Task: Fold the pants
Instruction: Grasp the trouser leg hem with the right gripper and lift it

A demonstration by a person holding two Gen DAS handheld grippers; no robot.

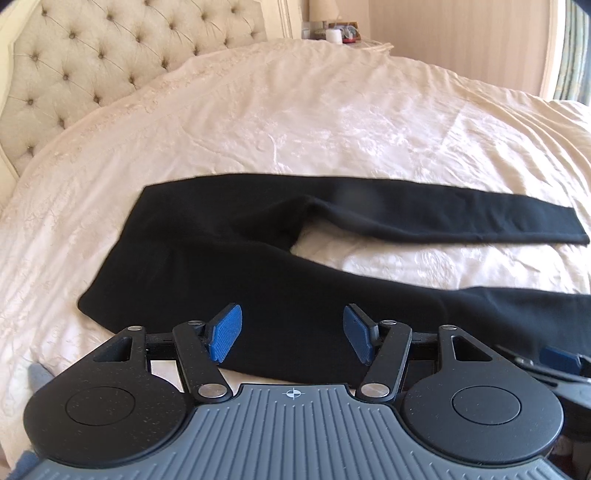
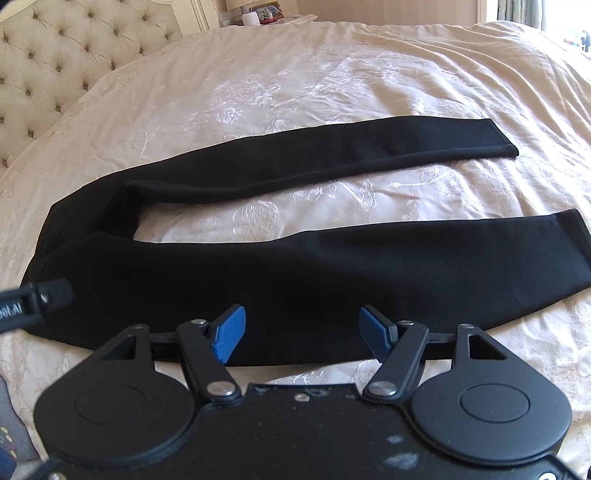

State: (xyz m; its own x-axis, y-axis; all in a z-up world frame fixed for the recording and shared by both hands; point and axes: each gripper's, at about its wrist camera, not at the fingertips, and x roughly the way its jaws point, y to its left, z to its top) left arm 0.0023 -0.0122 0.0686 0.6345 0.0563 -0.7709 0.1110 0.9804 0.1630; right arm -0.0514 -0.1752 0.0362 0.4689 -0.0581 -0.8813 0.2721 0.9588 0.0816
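Note:
Black pants lie flat on the cream bedspread, waist to the left, both legs stretched to the right with a gap of bedspread between them. My left gripper is open and empty, its blue pads over the near edge of the pants by the waist. In the right wrist view the pants show both legs. My right gripper is open and empty over the near leg's front edge. The left gripper's tip shows at the left edge there.
A tufted cream headboard stands at the far left. A nightstand with small items stands behind the bed. A curtained window is at the far right. The bedspread stretches wide beyond the pants.

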